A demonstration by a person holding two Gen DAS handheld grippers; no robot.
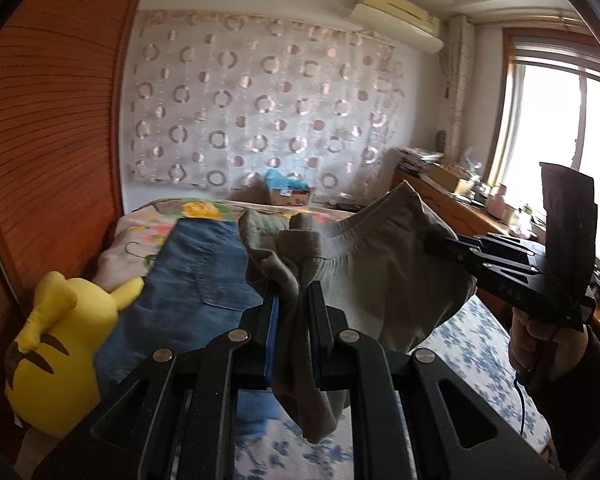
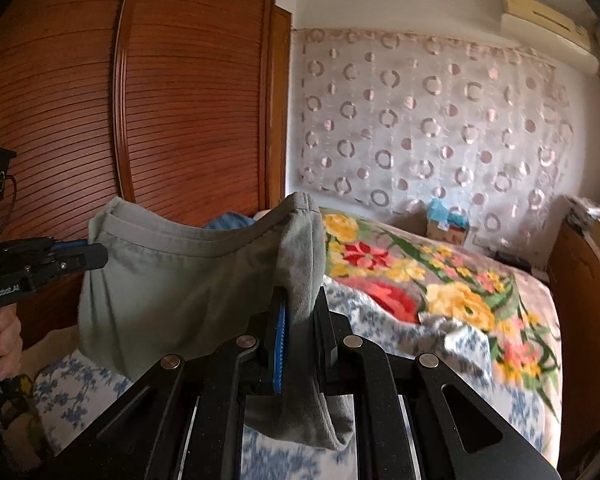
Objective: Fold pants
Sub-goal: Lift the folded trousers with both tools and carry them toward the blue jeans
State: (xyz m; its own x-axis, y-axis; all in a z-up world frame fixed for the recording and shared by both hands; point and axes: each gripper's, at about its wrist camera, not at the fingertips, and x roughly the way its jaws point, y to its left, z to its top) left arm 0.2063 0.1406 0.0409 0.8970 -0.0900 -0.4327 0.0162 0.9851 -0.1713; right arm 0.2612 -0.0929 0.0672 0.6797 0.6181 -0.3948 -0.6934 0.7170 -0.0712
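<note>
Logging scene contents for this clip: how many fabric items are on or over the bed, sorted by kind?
Pants, grey-green cotton, held up by both grippers' jaws: 1
Blue denim garment lying on the bed: 1
Yellow plush toy with brown stripes: 1
Floral blanket with yellow and red flowers: 1
Blue-and-white flowered sheet: 1
Total: 5

1. My left gripper: matte black linkage arms w/ round silver pivot pins, blue pad on one finger.
2. My right gripper: same black build, ribbed blue pad; "DAS" on its side.
3. Left body reads "GenRobot.AI" in white.
4. Bare skin on my right hand, dark sleeve, thin black cable below.
</note>
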